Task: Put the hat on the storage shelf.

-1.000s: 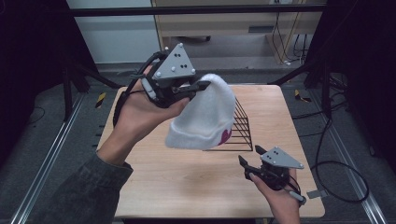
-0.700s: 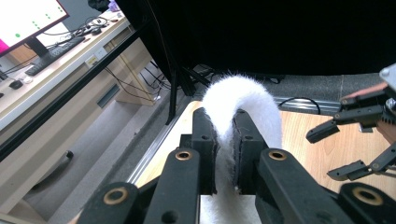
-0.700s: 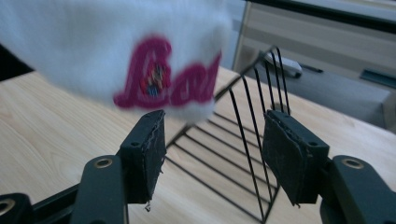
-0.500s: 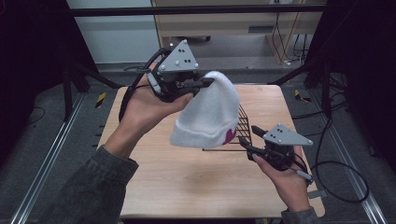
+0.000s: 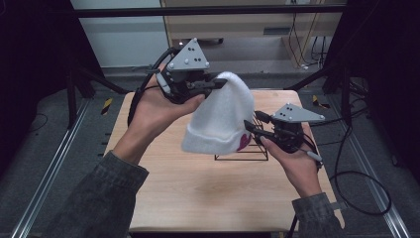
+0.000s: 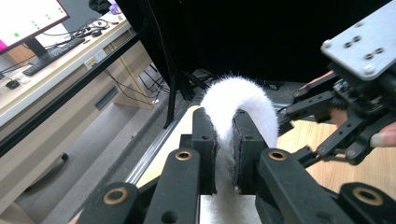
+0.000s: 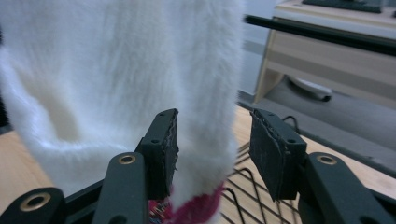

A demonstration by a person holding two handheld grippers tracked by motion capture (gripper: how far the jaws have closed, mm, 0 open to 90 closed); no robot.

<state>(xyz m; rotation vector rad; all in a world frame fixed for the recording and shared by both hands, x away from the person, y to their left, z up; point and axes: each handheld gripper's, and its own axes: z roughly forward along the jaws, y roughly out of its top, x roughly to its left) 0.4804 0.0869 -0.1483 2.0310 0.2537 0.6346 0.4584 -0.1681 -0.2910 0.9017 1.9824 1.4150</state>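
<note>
My left gripper point(image 5: 218, 84) pinches the white beanie's point(image 5: 223, 121) crown, lifting it clear of the table point(image 5: 163, 188) near the far right corner, while my right gripper point(image 5: 250, 127), jaws apart, straddles its hem, not yet clamped.

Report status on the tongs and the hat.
Left tongs shut on white hat, hat aloft. Right tongs open around hat's edge. Wire rack beneath.

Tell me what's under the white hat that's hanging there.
Under the white hat stands a black wire rack on the wooden table. The hat hides most of the rack, so anything on it cannot be seen.
</note>
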